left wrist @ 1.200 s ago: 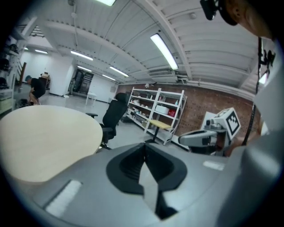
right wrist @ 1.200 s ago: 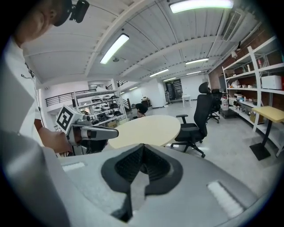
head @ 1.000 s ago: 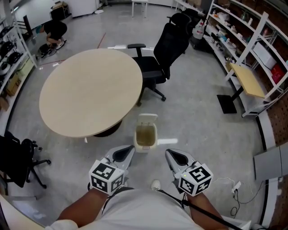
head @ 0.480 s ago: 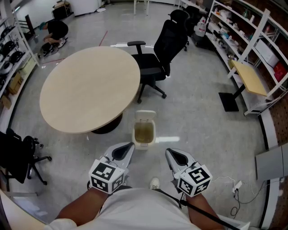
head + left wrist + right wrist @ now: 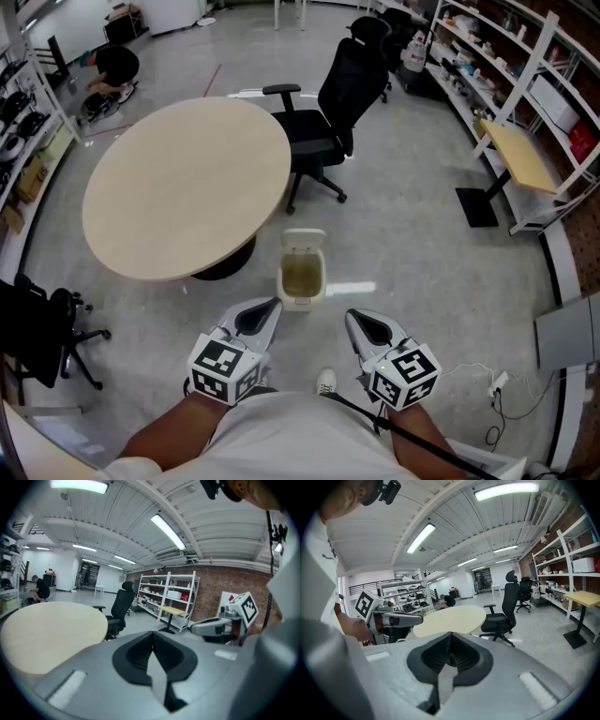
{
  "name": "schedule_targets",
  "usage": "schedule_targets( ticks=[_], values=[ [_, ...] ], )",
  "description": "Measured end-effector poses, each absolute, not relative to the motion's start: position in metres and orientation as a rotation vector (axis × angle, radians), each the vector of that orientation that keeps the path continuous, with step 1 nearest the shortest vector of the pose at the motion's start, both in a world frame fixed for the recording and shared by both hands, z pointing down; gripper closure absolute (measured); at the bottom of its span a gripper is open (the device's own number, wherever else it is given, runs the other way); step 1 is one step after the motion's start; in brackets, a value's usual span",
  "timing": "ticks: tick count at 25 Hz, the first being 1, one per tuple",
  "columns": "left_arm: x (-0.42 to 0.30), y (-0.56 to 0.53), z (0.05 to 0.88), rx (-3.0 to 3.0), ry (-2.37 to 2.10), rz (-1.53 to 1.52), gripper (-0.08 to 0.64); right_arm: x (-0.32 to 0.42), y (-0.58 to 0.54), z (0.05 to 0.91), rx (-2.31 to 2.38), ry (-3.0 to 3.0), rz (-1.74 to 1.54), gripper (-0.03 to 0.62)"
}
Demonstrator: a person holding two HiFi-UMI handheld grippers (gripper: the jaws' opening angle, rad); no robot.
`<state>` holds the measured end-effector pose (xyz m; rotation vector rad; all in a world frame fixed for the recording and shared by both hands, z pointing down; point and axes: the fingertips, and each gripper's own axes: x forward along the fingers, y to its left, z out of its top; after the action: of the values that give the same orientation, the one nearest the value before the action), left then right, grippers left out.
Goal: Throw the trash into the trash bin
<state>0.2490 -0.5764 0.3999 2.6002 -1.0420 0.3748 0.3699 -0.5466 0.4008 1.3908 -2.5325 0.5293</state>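
A small cream trash bin (image 5: 302, 274) stands on the grey floor with its lid flipped up, just beside the round table. My left gripper (image 5: 261, 317) and right gripper (image 5: 369, 327) hang side by side below it in the head view, a little short of the bin. Both are shut with nothing between their jaws. In the left gripper view the left gripper (image 5: 153, 645) has its jaws pressed together. The same holds for the right gripper (image 5: 450, 649) in its own view. No trash shows in any frame.
A round beige table (image 5: 183, 187) stands left of the bin. A black office chair (image 5: 328, 117) sits behind it. Shelving (image 5: 525, 84) lines the right wall. Another black chair (image 5: 37, 328) is at the left edge. A person (image 5: 111, 70) crouches far back. A cable (image 5: 487, 394) lies on the floor at the right.
The view has shifted slightly, so the bin and table sit a little higher in frame. Both grippers keep their places and stay shut.
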Motion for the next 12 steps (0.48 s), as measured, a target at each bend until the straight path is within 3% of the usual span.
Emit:
schedule_targets(
  ticks=[12],
  values=[
    [0.2444,-0.5802,0.4021,2.599,-1.033,0.381,0.552,0.3685,-0.5493,0.4036,1.402,-2.516,0.526,0.591]
  ],
)
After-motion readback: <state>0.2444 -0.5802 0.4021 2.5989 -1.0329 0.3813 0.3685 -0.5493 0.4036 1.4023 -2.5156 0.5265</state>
